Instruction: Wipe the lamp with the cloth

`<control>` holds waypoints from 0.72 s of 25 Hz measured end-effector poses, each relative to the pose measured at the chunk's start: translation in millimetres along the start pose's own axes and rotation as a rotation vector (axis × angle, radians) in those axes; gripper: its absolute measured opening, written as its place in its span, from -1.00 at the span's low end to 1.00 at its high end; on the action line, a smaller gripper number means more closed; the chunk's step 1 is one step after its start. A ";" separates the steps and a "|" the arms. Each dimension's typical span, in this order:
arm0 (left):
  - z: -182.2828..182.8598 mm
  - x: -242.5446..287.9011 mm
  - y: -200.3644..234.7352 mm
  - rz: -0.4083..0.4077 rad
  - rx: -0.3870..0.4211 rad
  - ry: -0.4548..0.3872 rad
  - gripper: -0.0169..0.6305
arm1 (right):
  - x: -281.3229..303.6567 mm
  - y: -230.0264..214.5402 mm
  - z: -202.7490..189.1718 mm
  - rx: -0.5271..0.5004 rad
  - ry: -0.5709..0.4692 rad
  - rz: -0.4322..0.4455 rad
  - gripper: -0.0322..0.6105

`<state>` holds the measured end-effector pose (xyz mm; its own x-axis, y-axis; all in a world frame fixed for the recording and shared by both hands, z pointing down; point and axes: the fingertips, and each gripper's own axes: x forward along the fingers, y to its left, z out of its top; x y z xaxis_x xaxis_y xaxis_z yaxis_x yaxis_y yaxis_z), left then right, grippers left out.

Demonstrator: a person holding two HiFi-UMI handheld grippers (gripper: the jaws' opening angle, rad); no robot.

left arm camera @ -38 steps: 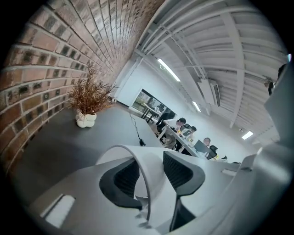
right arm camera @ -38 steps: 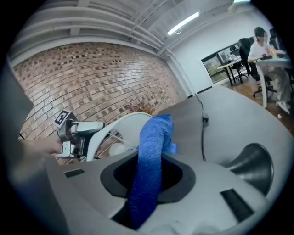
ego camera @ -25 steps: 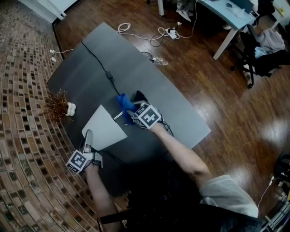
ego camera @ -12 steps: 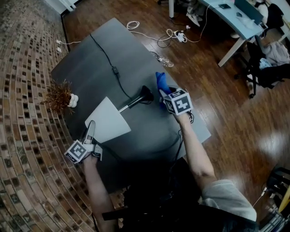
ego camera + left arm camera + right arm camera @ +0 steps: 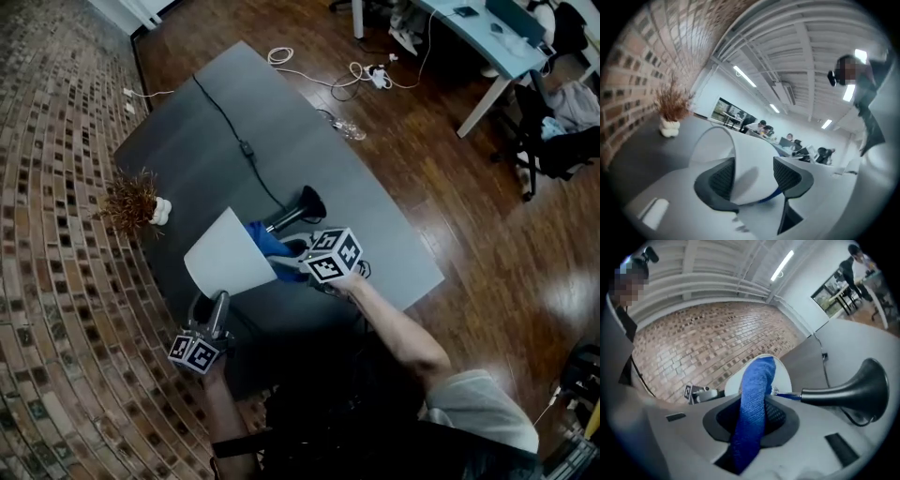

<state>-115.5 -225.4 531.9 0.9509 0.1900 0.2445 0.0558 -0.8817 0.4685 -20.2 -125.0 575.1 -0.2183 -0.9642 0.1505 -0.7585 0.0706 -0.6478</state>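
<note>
Likely flimsy, the shade (image 5: 222, 264) at the base's (image 5: 310, 201) eight o'clock sits loose in the left gripper (image 5: 754, 176), jaws just opened; the right gripper (image 5: 752, 416) pinches limp cloth (image 5: 755, 390).

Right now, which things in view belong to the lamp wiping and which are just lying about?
In the job: lamp, blue cloth in the right gripper.
Lying about: dried plant, floor cables, desk.
</note>
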 end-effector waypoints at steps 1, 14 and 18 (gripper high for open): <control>4.9 -2.6 -7.0 0.009 0.036 -0.012 -0.25 | -4.6 7.1 8.5 0.044 -0.024 0.033 -0.66; 34.8 5.8 30.7 0.063 -0.263 0.018 -0.63 | -19.1 -49.9 65.1 0.043 -0.110 -0.307 -0.65; 46.5 15.7 42.9 0.064 -0.296 0.009 -0.60 | -44.0 -74.9 72.9 -0.024 -0.104 -0.478 -0.65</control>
<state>-84.1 -280.3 516.3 0.9467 0.1433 0.2884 -0.0964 -0.7283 0.6784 91.0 -106.5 562.6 0.2192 -0.9104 0.3508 -0.7728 -0.3815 -0.5071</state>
